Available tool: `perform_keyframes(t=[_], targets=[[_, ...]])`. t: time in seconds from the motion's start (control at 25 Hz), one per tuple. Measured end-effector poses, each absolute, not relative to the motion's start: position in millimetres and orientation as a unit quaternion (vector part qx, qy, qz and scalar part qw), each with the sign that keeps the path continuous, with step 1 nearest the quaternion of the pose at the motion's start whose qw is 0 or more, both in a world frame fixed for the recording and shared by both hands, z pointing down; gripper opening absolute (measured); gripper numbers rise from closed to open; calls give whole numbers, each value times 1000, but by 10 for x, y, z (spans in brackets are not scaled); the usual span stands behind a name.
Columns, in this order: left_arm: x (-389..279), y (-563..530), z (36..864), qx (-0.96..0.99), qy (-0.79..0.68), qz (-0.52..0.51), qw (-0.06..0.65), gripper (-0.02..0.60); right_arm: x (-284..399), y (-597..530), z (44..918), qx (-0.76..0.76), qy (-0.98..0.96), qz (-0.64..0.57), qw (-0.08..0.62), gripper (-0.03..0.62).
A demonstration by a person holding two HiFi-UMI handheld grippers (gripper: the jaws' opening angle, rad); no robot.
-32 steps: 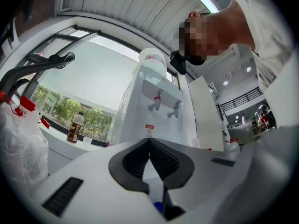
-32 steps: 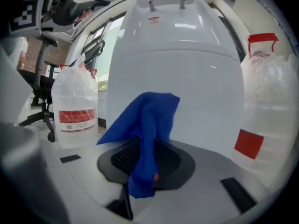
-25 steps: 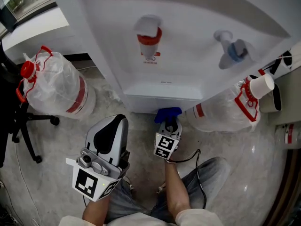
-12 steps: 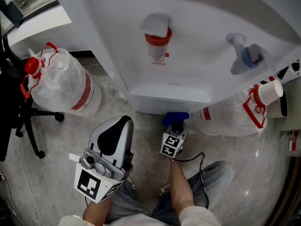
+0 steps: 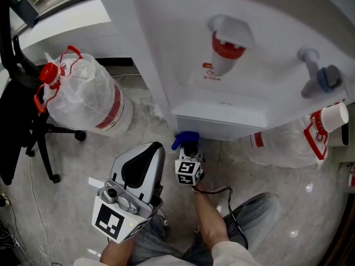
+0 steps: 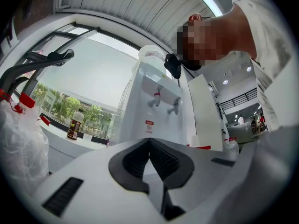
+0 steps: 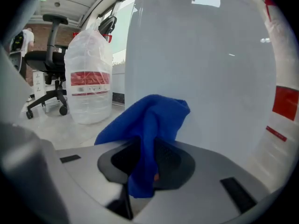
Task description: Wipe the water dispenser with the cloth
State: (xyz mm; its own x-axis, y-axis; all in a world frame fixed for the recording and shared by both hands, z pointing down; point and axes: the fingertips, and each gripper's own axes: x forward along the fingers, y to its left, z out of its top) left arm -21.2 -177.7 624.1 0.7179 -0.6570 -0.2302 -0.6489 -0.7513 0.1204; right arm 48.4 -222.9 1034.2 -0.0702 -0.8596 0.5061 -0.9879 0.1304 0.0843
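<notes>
The white water dispenser (image 5: 183,43) stands ahead with a red tap (image 5: 224,51), a blue tap (image 5: 324,79) and a drip tray (image 5: 222,118). My right gripper (image 5: 188,148) is low, under the tray's left end, shut on a blue cloth (image 5: 184,139). In the right gripper view the cloth (image 7: 152,120) bunches out of the right gripper (image 7: 147,148) against the dispenser's white lower panel (image 7: 210,69). My left gripper (image 5: 141,162) is held back near the person's lap. Its jaws meet with nothing between them. In the left gripper view the left gripper (image 6: 149,141) points up at the dispenser (image 6: 156,111).
A bagged water jug (image 5: 86,96) with a red cap stands left of the dispenser, and another one (image 5: 288,143) lies at its right. A black office chair (image 5: 22,110) is at the far left. A white cup (image 5: 335,117) sits at the right edge. The person's knee (image 5: 249,209) is below.
My right gripper has carried the cloth leftward along the dispenser's lower front, from below the tray's middle to its left end. The head view has shifted with it. The left gripper keeps its place.
</notes>
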Motion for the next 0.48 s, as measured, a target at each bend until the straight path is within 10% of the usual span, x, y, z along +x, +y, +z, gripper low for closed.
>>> perform_keyframes(t=[0.48], targets=[[-336,-1802,6247,924,-359,-130,9,11,543,-2228,10260,657,-708,133,222,95]])
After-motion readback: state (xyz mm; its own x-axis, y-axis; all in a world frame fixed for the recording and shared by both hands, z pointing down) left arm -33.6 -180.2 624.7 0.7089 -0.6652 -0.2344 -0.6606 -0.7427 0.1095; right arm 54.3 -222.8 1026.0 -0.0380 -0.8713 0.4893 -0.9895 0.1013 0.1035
